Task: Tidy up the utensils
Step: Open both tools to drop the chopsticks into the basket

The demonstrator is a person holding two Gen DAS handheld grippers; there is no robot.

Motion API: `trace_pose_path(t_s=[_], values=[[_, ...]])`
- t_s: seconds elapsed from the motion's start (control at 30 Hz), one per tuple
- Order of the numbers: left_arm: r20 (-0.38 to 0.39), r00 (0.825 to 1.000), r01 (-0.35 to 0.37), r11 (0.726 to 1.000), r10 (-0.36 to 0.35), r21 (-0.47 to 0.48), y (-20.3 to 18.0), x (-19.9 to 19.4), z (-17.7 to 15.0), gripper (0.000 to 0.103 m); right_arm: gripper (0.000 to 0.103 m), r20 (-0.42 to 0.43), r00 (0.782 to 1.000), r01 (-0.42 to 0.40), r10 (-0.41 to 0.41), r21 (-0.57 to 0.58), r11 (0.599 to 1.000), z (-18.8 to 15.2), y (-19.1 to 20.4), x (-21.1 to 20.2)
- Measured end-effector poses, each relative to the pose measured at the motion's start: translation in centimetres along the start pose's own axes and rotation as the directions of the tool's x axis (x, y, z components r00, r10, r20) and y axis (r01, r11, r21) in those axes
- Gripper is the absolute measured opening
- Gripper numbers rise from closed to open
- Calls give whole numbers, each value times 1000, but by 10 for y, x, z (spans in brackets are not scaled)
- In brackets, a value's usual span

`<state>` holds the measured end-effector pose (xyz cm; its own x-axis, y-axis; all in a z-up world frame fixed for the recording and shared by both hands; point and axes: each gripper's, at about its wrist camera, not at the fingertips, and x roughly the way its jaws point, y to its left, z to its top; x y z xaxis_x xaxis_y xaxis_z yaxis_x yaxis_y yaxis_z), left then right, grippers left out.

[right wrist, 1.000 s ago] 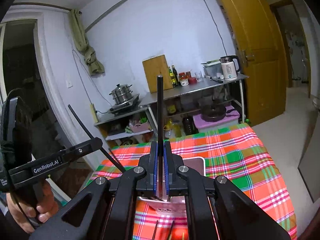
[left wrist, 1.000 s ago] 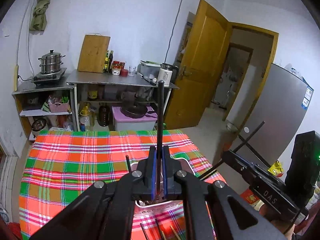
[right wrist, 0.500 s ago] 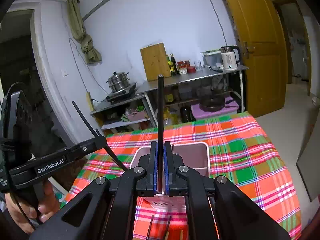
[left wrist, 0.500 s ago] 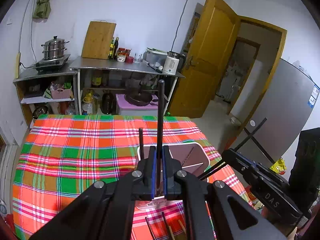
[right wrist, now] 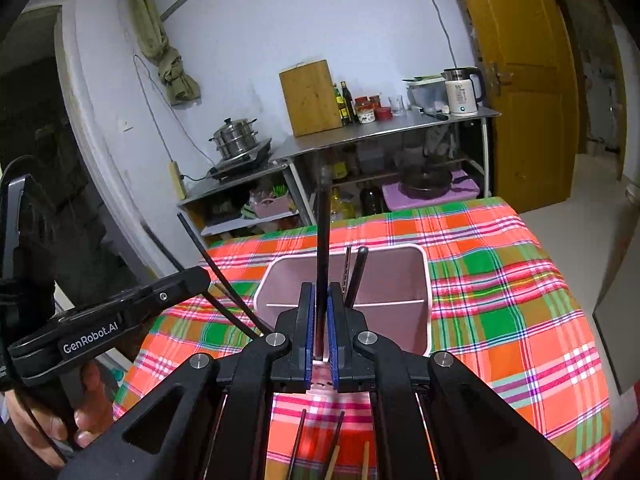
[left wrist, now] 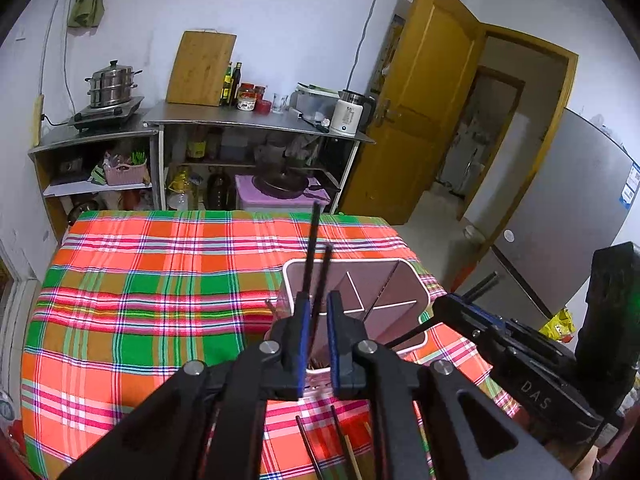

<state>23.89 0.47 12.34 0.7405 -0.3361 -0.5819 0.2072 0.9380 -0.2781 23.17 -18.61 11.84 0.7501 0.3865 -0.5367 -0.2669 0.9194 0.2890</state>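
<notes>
A pink utensil holder (left wrist: 404,280) with dividers stands on the plaid table; it also shows in the right wrist view (right wrist: 424,280). My left gripper (left wrist: 316,312) is slightly open over the holder's left compartment; two black chopsticks (left wrist: 310,248) stand between its fingers, seemingly loose in the holder. My right gripper (right wrist: 320,312) is shut on a black chopstick (right wrist: 323,216), held upright above the holder's near edge. Two more chopsticks (right wrist: 356,276) lean in the holder. Loose chopsticks (right wrist: 334,444) lie on the cloth below the grippers.
The table carries a red, green and orange plaid cloth (left wrist: 140,292). Behind it stand metal shelves (left wrist: 248,124) with a steamer pot, cutting board, bottles and kettle. A wooden door (left wrist: 420,100) is open at right. The other gripper (left wrist: 520,368) is close at right.
Both grippers have dropped toward the holder. My left gripper has opened and its chopstick now stands in the holder. My right gripper still grips its chopstick.
</notes>
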Motion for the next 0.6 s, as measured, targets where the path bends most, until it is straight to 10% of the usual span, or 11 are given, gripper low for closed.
trace_pose_path(t_s=[0.6], values=[[11,1000,-11,1000,11,-11,-4,-37,-57,23,13,23,999,-21,22,-54,998,-37,2,-57]])
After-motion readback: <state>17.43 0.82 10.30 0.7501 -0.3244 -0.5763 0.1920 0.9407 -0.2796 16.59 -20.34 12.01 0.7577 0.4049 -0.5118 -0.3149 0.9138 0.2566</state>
